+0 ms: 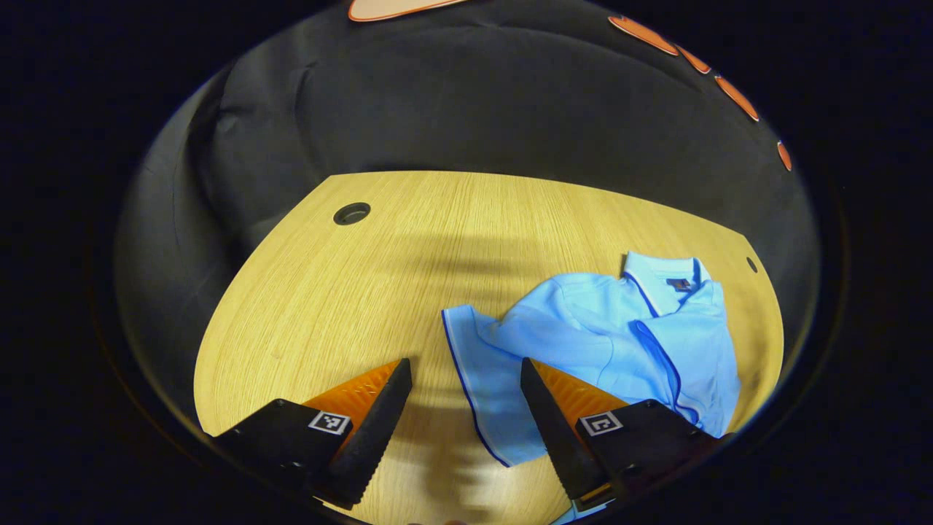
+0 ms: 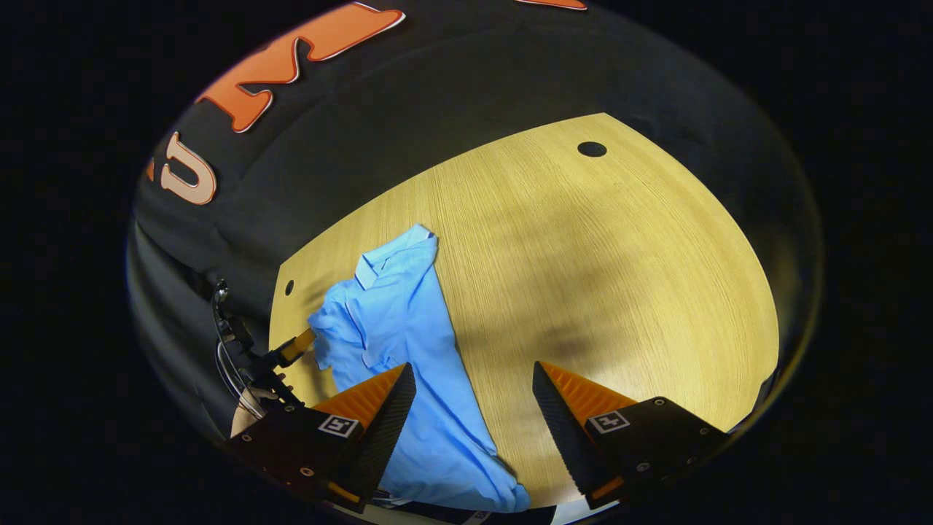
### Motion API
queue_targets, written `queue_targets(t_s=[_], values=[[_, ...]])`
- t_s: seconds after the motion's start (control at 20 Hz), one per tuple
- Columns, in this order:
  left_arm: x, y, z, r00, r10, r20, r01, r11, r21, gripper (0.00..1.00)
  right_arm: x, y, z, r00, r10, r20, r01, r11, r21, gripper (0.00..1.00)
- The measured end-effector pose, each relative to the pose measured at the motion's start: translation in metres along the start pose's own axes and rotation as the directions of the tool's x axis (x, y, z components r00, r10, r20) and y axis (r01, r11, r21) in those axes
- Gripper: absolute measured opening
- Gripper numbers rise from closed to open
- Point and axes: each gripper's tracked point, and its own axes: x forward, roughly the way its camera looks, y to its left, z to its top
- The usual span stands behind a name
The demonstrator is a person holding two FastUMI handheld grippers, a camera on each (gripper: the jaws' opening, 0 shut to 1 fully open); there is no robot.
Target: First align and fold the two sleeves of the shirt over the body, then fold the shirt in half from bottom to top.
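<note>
Left gripper view, nearest: the left gripper [image 1: 466, 408] is seen spread wide, nothing pinched, hanging above the wooden table [image 1: 328, 292]. Its 2 fingers straddle the trimmed cuff edge of the left sleeve [image 1: 477, 379], which lies flat and sticks out toward 9 o'clock from the body; the spread is judged as readiness for a grab on that cuff.

Further out, at 2 o'clock, the light blue polo shirt [image 1: 605, 335] is laid face-up, placket and collar [image 1: 660, 281] pointed away, near the table's far corner. The body looks bunched, not squared. 1 cable hole [image 1: 352, 213] is noted at 11 o'clock, well apart from the cloth.

Right gripper view, nearest: the right gripper [image 2: 474, 408] is likewise spread, empty. Its 9 o'clock finger overlaps the shirt [image 2: 408, 343] in the picture; contact cannot be told. The hem end runs toward 6 o'clock, collar at 11 o'clock. The left gripper [image 2: 299, 343] is glimpsed at 9 o'clock, just beside the sleeve side; whether it is spread or pressed together cannot be told here.

Sleeve fold judged not yet done; half-fold untouched.
</note>
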Motion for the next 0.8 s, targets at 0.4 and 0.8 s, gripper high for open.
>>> queue_targets(t_s=[0.4,0.8], values=[[0.003,-0.011,-0.008,1.0,-0.008,-0.023,0.008,1.0,-0.015,0.91,0.003,-0.007,-0.001,1.0,0.007,-0.009,-0.007,1.0,0.018,0.98],[0.009,-0.029,-0.002,0.999,0.011,0.034,-0.012,0.999,0.038,0.1,0.0,-0.009,-0.012,1.0,0.022,-0.013,-0.022,1.0,0.021,0.99]])
